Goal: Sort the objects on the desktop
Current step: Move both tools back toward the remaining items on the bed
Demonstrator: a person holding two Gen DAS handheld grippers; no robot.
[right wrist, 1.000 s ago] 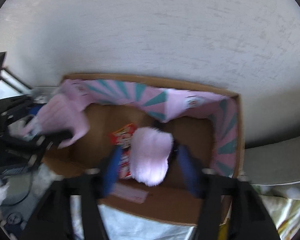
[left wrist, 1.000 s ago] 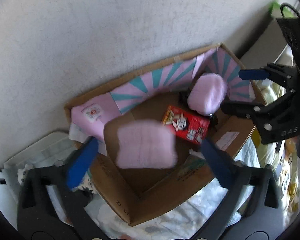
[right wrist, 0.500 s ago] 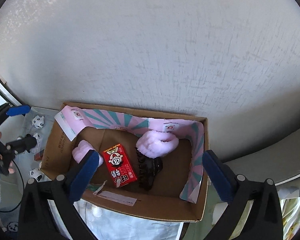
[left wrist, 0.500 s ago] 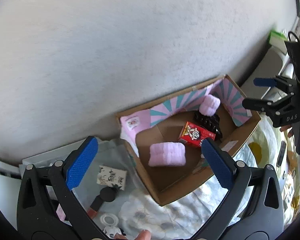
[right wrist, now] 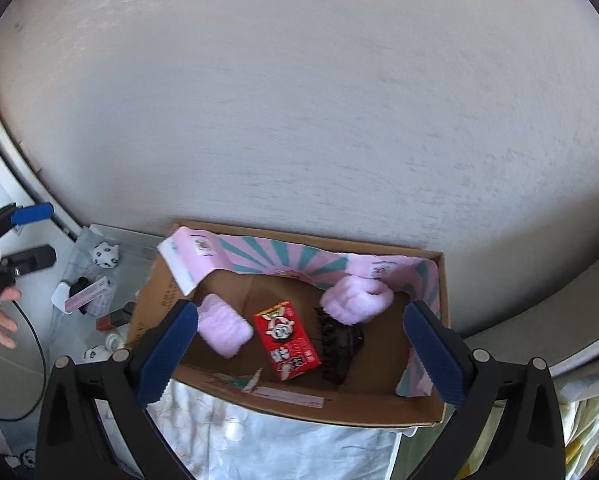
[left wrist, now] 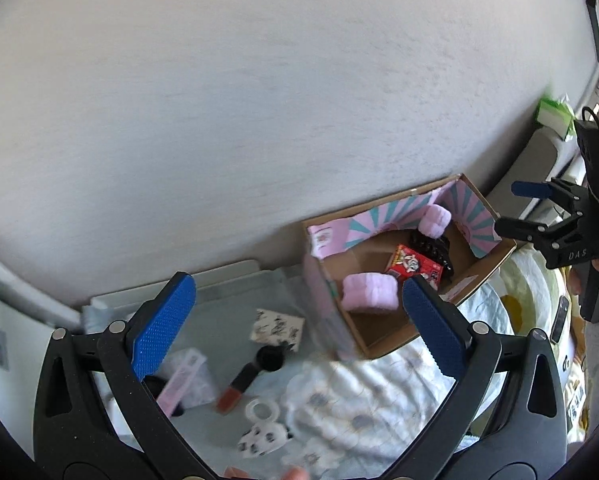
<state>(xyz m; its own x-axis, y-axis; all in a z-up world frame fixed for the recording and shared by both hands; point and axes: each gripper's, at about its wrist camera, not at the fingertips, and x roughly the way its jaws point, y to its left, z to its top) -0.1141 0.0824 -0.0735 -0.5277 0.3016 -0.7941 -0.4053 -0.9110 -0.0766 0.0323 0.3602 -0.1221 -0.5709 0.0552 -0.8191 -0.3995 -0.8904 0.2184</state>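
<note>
Pale textured wall (right wrist: 299, 100) behind a floral-clothed tabletop (left wrist: 371, 396), daylight throughout.

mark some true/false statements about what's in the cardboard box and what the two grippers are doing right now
1. The red carton lies inside the cardboard box. True.
2. The left gripper is shut on a pink fluffy band. False: its jaws are wide open and empty.
3. Two pink fluffy bands, one left of the carton and one at the back, are in the box. True.
4. The black hair claw lies outside the box. False: it is inside, right of the carton.
5. The right gripper is open. True.
</note>
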